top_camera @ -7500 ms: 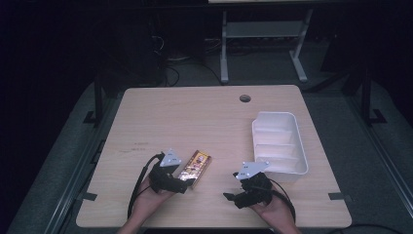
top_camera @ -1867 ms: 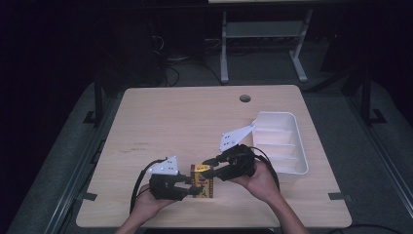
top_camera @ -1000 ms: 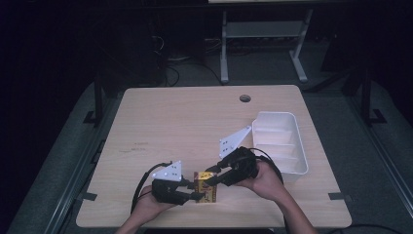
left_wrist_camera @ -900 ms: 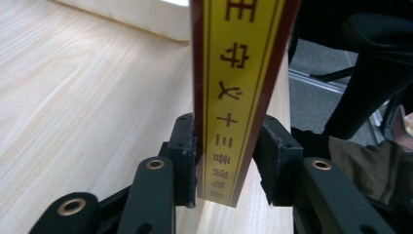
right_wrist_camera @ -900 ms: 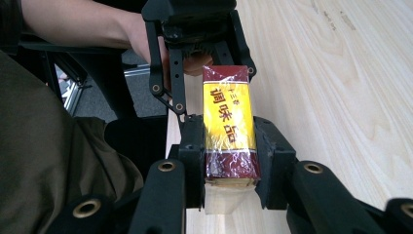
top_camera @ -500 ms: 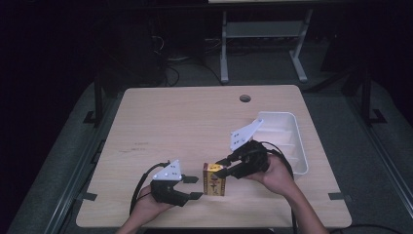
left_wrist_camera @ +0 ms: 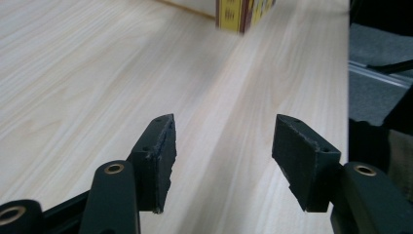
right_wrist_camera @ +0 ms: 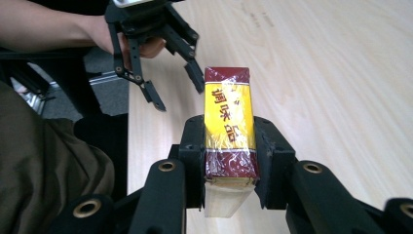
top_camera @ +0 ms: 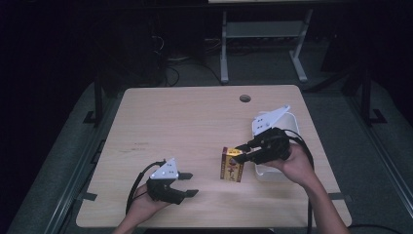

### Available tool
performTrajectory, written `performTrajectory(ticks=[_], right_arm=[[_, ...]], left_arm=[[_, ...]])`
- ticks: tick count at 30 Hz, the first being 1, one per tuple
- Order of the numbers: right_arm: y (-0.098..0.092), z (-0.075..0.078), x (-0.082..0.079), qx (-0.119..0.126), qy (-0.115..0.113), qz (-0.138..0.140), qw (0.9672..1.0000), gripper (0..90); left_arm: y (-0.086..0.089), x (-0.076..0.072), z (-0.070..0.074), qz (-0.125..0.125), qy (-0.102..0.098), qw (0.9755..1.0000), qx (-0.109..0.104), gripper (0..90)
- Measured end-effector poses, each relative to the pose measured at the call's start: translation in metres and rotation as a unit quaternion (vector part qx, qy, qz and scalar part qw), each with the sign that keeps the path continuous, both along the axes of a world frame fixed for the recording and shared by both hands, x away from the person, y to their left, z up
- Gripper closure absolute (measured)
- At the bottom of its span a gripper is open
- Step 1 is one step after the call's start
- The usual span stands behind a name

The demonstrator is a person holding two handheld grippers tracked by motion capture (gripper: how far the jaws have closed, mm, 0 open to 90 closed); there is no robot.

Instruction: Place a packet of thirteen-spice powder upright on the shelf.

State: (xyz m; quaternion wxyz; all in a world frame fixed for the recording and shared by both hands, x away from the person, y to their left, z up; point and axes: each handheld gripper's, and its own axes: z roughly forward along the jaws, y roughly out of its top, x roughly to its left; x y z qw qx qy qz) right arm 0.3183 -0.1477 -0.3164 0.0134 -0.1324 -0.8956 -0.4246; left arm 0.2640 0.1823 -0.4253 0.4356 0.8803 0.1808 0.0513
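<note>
The table [top_camera: 195,122] was light wood and filled mid-frame of the high view, w/ a round hole [top_camera: 245,98] near its far edge.

Right gripper [top_camera: 237,155] sat right of centre in the high view, held by the right hand [top_camera: 292,163]. Its jaws were clamped on the box [top_camera: 232,165], one jaw on each long side. In the right gripper view the box [right_wrist_camera: 229,126] ran up from between the jaws at lower centre; yellow face w/ red ends and a clear wrap. In the high view the box stood upright, lower end at or near the table; contact could not be told.

A white tray [top_camera: 287,119] lay at the table's right side, partly hidden behind the right gripper and hand.

Left gripper [top_camera: 190,184] was at lower left of the high view, held by the left hand [top_camera: 146,204], jaws spread wide w/ nothing between. In the left gripper view its pads [left_wrist_camera: 160,146] stood well apart over bare table, w/ the box [left_wrist_camera: 243,12] at the top edge. The left gripper [right_wrist_camera: 178,90] also appeared at upper left of the right gripper view, near the box, not touching.
</note>
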Motion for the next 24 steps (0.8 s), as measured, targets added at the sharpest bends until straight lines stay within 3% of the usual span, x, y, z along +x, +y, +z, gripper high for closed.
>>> performTrajectory(ticks=[8, 24], right_arm=[[-0.017, 0.006, 0.01, -0.008, -0.009, -0.024, 0.9997, 68.1], [-0.055, 0.016, 0.029, -0.015, -0.023, -0.068, 0.9973, 68.1]], left_arm=[[0.004, 0.002, -0.002, 0.016, -0.007, 0.9998, 0.01, 34.9], [0.011, 0.007, -0.002, 0.029, 0.0, 0.9996, 0.002, 32.0]])
